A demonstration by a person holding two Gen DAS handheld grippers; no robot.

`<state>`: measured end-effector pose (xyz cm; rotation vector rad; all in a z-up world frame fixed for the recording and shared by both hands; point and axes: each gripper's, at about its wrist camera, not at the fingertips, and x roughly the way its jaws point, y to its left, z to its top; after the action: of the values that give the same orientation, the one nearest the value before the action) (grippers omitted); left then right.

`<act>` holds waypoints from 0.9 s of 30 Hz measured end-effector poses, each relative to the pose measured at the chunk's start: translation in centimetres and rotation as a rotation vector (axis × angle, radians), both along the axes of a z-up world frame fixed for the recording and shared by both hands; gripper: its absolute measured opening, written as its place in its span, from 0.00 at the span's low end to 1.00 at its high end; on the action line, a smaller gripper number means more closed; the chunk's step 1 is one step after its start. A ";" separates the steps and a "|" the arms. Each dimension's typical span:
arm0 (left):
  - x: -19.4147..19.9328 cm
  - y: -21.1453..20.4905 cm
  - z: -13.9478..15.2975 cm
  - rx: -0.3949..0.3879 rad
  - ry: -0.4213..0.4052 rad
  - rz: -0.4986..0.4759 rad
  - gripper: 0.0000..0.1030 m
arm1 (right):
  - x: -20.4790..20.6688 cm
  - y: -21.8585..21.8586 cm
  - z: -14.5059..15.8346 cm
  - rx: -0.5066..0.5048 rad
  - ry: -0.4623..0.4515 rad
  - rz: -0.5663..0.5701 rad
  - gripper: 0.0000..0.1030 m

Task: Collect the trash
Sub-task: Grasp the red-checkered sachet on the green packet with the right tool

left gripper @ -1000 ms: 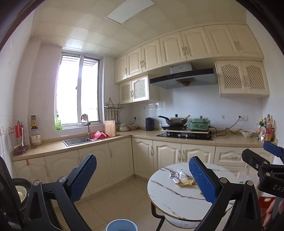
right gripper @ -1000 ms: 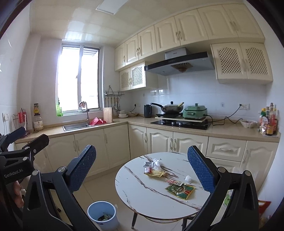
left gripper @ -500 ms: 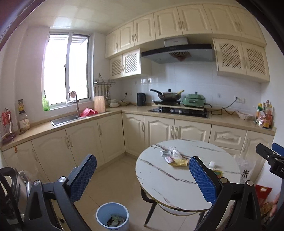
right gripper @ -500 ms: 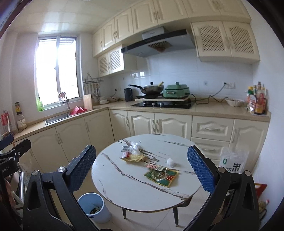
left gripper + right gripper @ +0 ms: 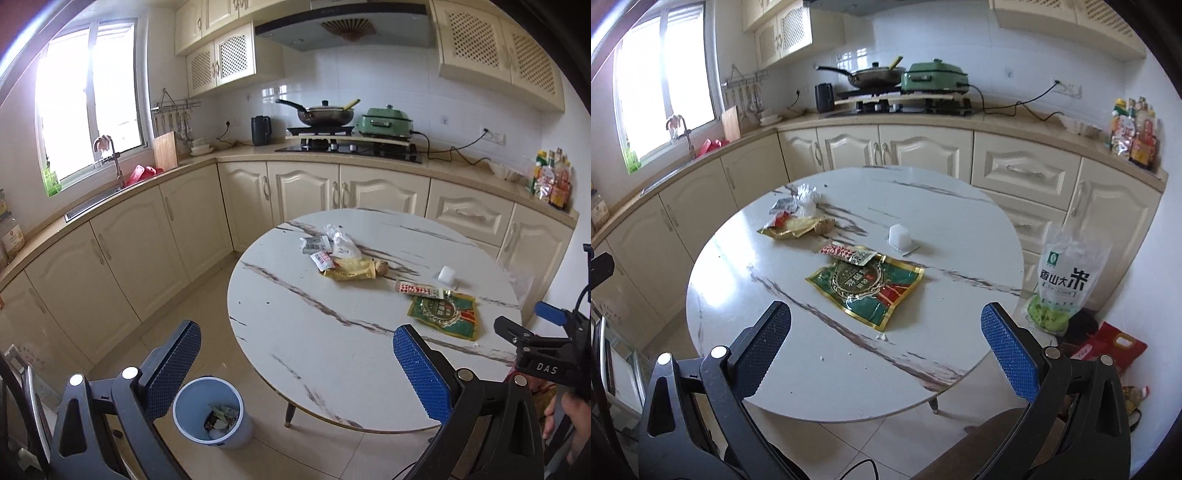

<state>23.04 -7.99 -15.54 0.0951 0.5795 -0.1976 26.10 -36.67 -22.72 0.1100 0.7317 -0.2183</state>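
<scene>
Trash lies on a round white marble table [image 5: 332, 350] [image 5: 746, 280]. A green foil packet [image 5: 866, 286] [image 5: 445, 314] sits nearest, with a red-and-white wrapper [image 5: 847, 254] [image 5: 419, 288] at its far edge. Beyond are a small white plastic cup [image 5: 900, 238] [image 5: 447, 276], a yellow wrapper [image 5: 796, 229] [image 5: 349, 268] and crumpled white wrappers [image 5: 805, 199] [image 5: 334, 243]. A blue bin [image 5: 210, 413] holding scraps stands on the floor left of the table. My left gripper [image 5: 295, 365] and right gripper [image 5: 886, 347] both hang open and empty above the table's near edge.
Cream kitchen cabinets [image 5: 303, 192] and a counter with a hob, wok and green cooker [image 5: 386, 120] wrap behind the table. A rice bag [image 5: 1065, 280] and red packaging [image 5: 1115, 345] sit on the floor at right. A brown chair back [image 5: 982, 443] is below my right gripper.
Both grippers have tilted down and come closer to the table, so the trash and the bin now fill more of the views. Both stayed open.
</scene>
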 end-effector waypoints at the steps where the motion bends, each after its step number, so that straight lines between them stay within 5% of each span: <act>1: 1.3 0.0 -0.1 0.004 0.011 -0.001 0.99 | 1.1 0.0 -0.6 -0.005 0.017 0.019 1.00; 12: 13.6 0.3 -1.9 -0.014 0.119 0.005 0.99 | 13.5 1.3 -5.0 -0.084 0.186 0.275 0.95; 16: 17.1 0.2 -2.7 -0.019 0.138 0.007 0.99 | 16.3 0.5 -6.7 -0.077 0.246 0.314 0.70; 20: 20.0 -0.3 -3.5 -0.021 0.149 -0.001 0.99 | 17.6 0.0 -7.8 -0.067 0.287 0.363 0.62; 22: 20.7 -0.7 -4.1 -0.022 0.155 -0.012 0.99 | 17.7 -0.2 -7.7 -0.033 0.274 0.388 0.42; 27: 22.9 -1.2 -5.2 -0.024 0.172 -0.031 0.99 | 18.2 -1.3 -7.2 0.002 0.247 0.387 0.15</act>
<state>45.91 -9.24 -20.78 0.0639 0.7467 -0.2441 44.26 -37.92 -29.93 -0.0596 0.9824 0.1414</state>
